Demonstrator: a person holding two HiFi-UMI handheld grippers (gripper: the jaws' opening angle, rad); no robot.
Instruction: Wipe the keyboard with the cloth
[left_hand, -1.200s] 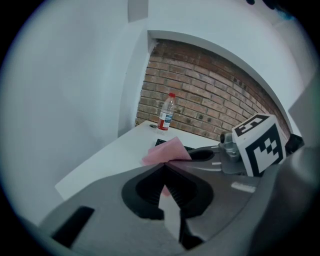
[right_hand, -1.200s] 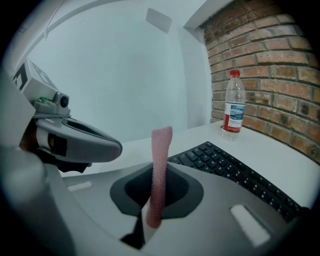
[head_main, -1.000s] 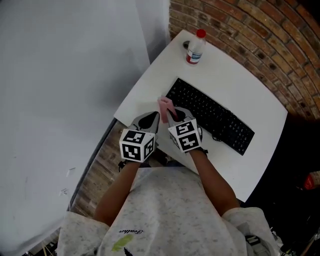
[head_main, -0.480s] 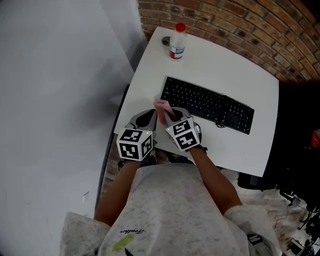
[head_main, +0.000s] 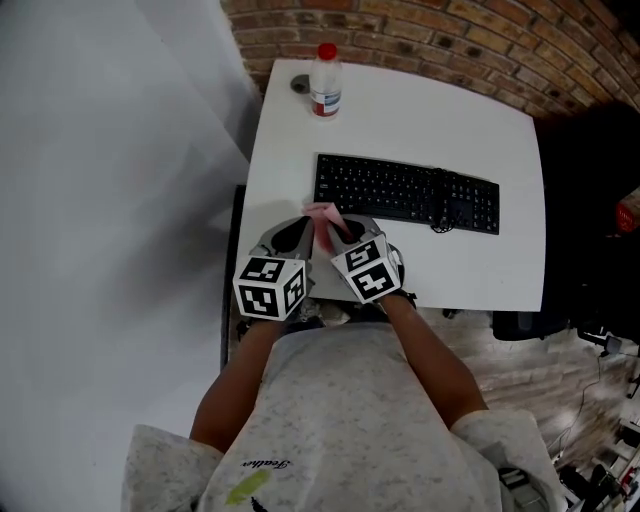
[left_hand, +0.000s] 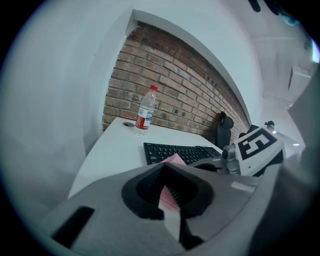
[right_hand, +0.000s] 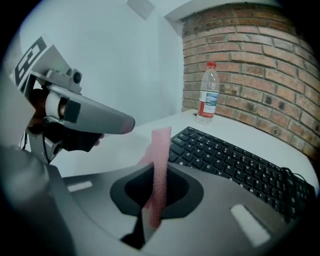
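Cloth (head_main: 322, 214), pink and folded thin, is what we hold in both tongs at once: the left gripper (left_hand: 164, 167) has its jaws closed on one part and the right gripper (right_hand: 156, 169) is clamped on another, side by side. We see it over the white table's (head_main: 440, 110) near edge, just before the black keyboard's (head_main: 405, 190) left end.
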